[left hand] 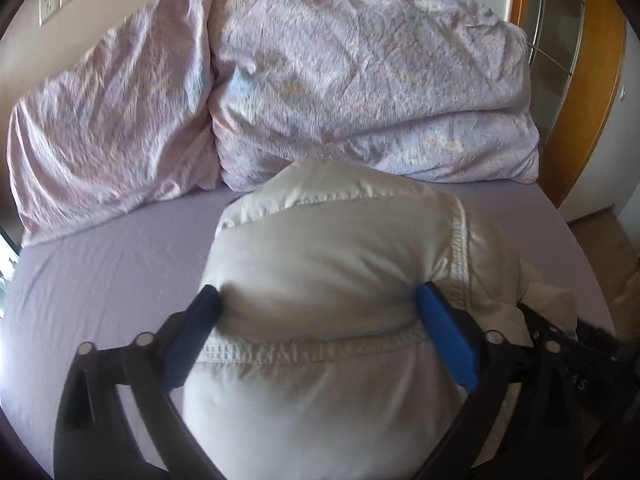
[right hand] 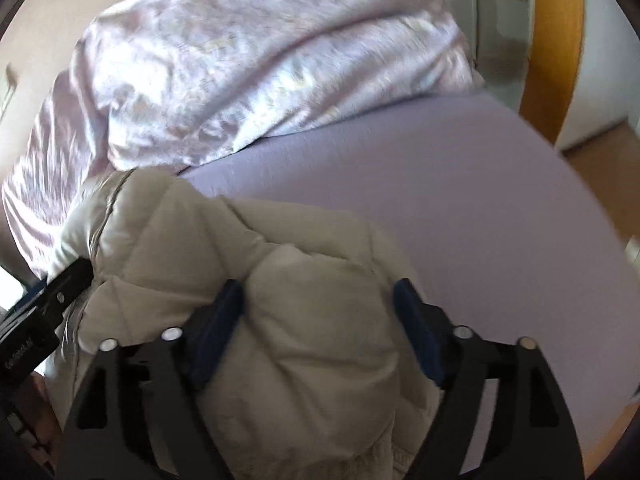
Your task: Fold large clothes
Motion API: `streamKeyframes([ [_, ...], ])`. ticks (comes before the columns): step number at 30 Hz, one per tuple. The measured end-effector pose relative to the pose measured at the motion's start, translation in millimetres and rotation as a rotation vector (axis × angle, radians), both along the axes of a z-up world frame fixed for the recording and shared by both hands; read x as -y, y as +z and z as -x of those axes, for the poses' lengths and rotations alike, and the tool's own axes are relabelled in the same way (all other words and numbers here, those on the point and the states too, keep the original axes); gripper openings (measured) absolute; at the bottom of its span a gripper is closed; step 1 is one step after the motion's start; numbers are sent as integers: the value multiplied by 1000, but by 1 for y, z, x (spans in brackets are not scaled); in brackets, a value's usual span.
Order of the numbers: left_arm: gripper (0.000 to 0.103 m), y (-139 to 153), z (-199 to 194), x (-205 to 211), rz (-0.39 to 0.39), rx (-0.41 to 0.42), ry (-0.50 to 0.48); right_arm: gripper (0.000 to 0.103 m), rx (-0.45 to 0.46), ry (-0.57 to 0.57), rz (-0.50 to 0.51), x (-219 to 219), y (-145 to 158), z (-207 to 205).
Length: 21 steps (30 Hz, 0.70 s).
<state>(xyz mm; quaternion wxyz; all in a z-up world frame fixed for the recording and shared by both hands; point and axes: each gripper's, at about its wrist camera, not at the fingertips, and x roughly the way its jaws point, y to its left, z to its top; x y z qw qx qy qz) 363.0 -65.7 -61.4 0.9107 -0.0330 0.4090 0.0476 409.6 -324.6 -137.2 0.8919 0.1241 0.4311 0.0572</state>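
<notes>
The puffy white jacket point(left hand: 332, 280) lies bundled on the lavender bed point(left hand: 100, 264), near the duvet point(left hand: 360, 80). The left gripper point(left hand: 320, 300) straddles it, spread wide; the right gripper point(right hand: 318, 292) stands released. Lift clear gently, leaving folds undisturbed.

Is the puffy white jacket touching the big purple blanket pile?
Cannot tell. In the left wrist view the jacket overlaps the front of the blanket, hiding where they would meet; the right wrist view is blurred there.

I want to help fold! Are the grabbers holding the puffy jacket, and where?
Right gripper: nothing; its jaws stand open around the jacket. Left gripper: its pads touch a puffy fold on both sides; a grip cannot be told.
</notes>
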Motion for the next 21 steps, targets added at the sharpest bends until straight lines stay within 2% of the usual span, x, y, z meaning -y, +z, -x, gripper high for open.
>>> streamKeyframes([
  [2,101,-8,-1,-2,15,7,-1,86,-7,-5,-21,3,-5,-1],
  [9,101,-25,0,-2,8,39,10,87,45,-2,100,-14,-14,-1],
  [21,101,-40,6,2,-29,99,21,92,81,-26,120,-15,-26,0],
])
